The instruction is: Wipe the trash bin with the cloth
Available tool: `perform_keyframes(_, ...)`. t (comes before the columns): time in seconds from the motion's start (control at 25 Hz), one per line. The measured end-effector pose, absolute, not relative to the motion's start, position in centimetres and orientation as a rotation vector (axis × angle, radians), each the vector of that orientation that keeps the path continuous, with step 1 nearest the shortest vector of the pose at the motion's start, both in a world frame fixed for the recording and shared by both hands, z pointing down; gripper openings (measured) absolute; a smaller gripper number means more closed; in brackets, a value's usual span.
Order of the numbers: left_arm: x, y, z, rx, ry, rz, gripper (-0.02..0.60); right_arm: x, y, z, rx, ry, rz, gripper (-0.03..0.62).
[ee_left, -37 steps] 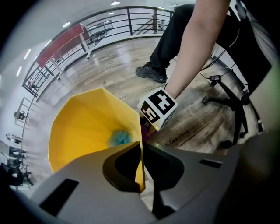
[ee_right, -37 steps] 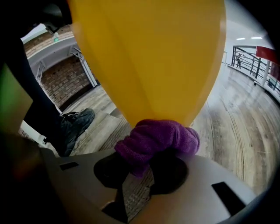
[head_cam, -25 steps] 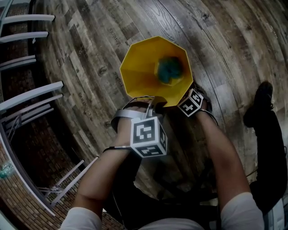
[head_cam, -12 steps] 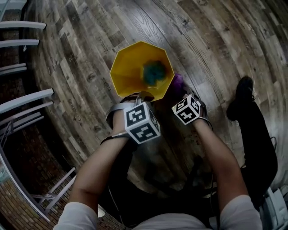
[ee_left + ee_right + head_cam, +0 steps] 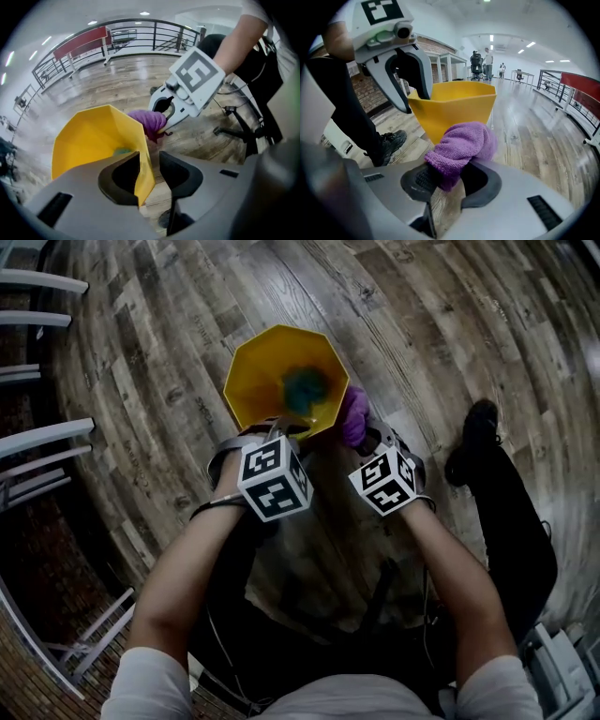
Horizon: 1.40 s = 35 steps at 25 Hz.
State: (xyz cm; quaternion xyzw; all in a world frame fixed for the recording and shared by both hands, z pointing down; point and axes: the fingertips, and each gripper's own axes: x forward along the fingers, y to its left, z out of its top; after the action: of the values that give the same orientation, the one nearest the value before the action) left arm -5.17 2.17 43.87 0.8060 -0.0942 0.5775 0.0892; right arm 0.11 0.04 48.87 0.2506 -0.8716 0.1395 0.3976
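A yellow, many-sided trash bin (image 5: 258, 381) stands on the wood floor, with something teal (image 5: 302, 387) inside it. My left gripper (image 5: 281, 426) is at its near rim. In the left gripper view the bin's wall (image 5: 93, 140) runs between the jaws of that gripper (image 5: 150, 173), which are opening; a gap shows on the right side. My right gripper (image 5: 370, 439) is shut on a purple cloth (image 5: 354, 416). The cloth (image 5: 461, 145) bulges out of this gripper (image 5: 445, 183) and sits against the bin's (image 5: 454, 112) outer wall, just below the rim.
White railing bars (image 5: 47, 437) run along the left. The person's black shoe (image 5: 473, 427) and trouser leg are to the right of the bin. A chair base (image 5: 234, 131) stands behind the right gripper. People (image 5: 487, 61) stand far off in the hall.
The purple cloth, hidden a second ago, now shows at the bin's right side with the right gripper raised beside it. The left gripper stays at the bin's near rim.
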Motion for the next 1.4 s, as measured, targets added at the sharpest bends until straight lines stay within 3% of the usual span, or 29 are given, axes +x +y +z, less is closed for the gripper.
perform_keyframes(0.4,-10.1,3.1,46.2,2.407,-0.114,2.043,0.112,-1.0,2.2,43.2,0.630,-2.279,0.308,0.109)
perform_keyframes(0.52,-9.5,3.2,46.3,2.421,-0.091,2.037,0.049,-1.7,2.0,44.1,0.615,-2.280,0.319,0.107)
perform_keyframes(0.72,-7.8,3.7,45.9,2.513,0.025,1.990,0.014,-2.2,1.0,45.3,0.572,-2.287,0.291,0.107)
perform_keyframes(1.4,-7.0,4.2,45.7,2.561,0.130,1.908,0.012,-3.6,-0.2,52.0,0.318,-2.236,0.145,0.107)
